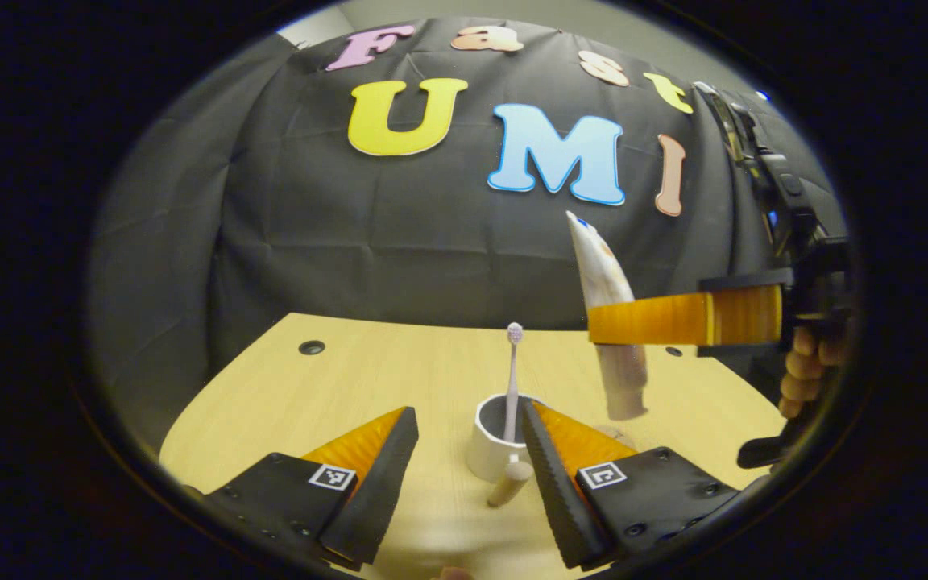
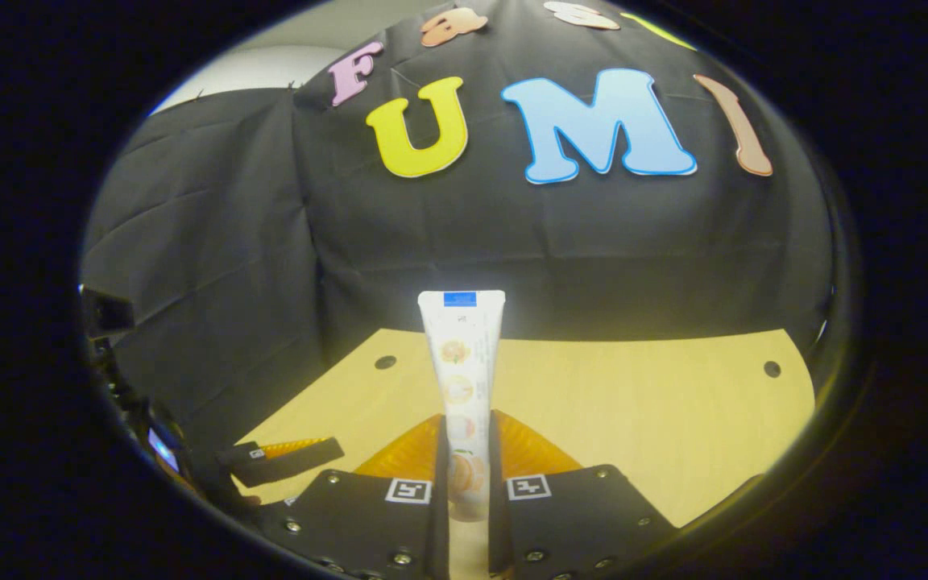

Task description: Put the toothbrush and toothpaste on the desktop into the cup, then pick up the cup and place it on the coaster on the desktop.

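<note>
We clamp the toothpaste (image 2: 461, 387) upright in our right tool (image 2: 464, 463), cap down, to drop beside the toothbrush (image 1: 512, 379) in the cup (image 1: 492, 447); our left tool (image 1: 468, 463) waits wide.

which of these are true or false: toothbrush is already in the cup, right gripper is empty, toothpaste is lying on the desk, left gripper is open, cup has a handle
1. The toothbrush stands in the cup. True.
2. The right gripper is empty. False: it is shut on the toothpaste.
3. The toothpaste lies on the desk. False: it is held upright in the air, to the right of the cup in the left gripper view.
4. The left gripper is open. True.
5. The cup has a handle. True: it points toward the left gripper.
</note>
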The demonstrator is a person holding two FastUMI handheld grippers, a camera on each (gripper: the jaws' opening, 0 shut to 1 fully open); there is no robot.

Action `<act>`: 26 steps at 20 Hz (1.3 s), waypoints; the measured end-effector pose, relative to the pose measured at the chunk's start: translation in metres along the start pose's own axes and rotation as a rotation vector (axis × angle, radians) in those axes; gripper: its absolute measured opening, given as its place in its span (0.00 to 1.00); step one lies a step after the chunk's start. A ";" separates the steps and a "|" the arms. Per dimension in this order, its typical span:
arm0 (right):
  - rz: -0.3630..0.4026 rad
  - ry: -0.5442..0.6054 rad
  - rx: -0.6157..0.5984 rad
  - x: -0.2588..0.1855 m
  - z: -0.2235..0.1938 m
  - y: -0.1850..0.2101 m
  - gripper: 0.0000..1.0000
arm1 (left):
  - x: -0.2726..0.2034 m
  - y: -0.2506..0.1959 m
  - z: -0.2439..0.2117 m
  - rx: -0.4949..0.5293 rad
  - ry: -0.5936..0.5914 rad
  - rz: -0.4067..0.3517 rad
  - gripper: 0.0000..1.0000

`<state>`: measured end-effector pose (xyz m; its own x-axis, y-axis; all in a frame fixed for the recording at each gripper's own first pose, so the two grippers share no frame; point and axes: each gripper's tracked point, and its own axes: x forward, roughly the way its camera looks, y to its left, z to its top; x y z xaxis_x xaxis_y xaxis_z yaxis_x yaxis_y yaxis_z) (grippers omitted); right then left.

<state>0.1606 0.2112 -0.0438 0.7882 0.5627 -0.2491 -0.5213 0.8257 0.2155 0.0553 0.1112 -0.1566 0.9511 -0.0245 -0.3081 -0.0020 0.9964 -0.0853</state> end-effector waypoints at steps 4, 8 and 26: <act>0.009 -0.043 -0.039 0.026 0.001 0.008 0.19 | -0.024 0.002 -0.017 -0.070 0.038 0.019 0.97; 0.016 -0.051 -0.098 0.046 -0.008 0.016 0.15 | -0.041 0.014 -0.028 -0.127 0.061 0.045 0.93; -0.036 0.031 -0.249 0.061 -0.049 0.020 0.46 | -0.059 0.036 -0.040 -0.174 0.071 0.102 0.97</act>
<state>0.1820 0.2635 -0.1008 0.7993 0.5304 -0.2823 -0.5604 0.8276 -0.0320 -0.0133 0.1453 -0.1790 0.9192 0.0636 -0.3887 -0.1561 0.9649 -0.2112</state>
